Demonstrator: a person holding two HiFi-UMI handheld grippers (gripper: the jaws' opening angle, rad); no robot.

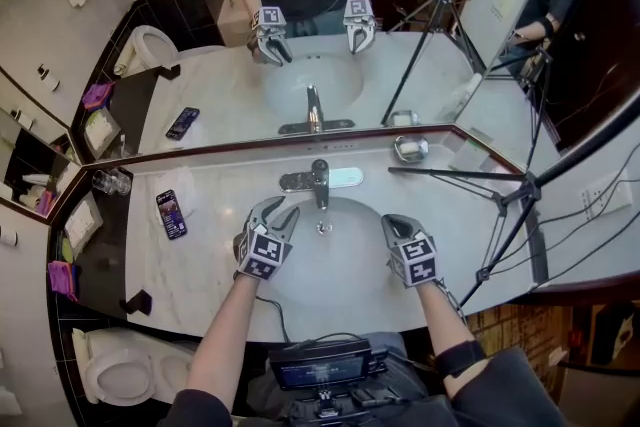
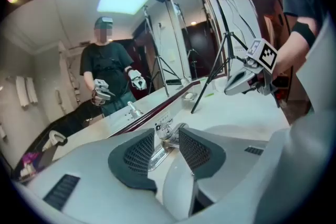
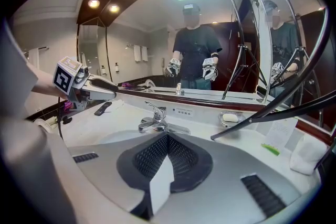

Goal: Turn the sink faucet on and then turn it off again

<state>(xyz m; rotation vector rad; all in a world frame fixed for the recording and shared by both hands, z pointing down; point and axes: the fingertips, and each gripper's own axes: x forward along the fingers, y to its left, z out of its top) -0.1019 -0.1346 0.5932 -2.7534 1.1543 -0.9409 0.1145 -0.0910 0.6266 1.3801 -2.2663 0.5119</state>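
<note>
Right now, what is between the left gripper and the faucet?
Only bare white sink. The head view shows the left gripper a little short of the faucet; in the left gripper view the faucet shows beyond its open jaws.

left gripper (image 1: 285, 211) near faucet (image 1: 319, 179) (jaws apart)

faucet (image 1: 319, 177): chrome, single lever on top, upright on flat base plate
spot: centre back of the sink (image 1: 335, 262), spout over the bowl
sink: white, oval
</note>
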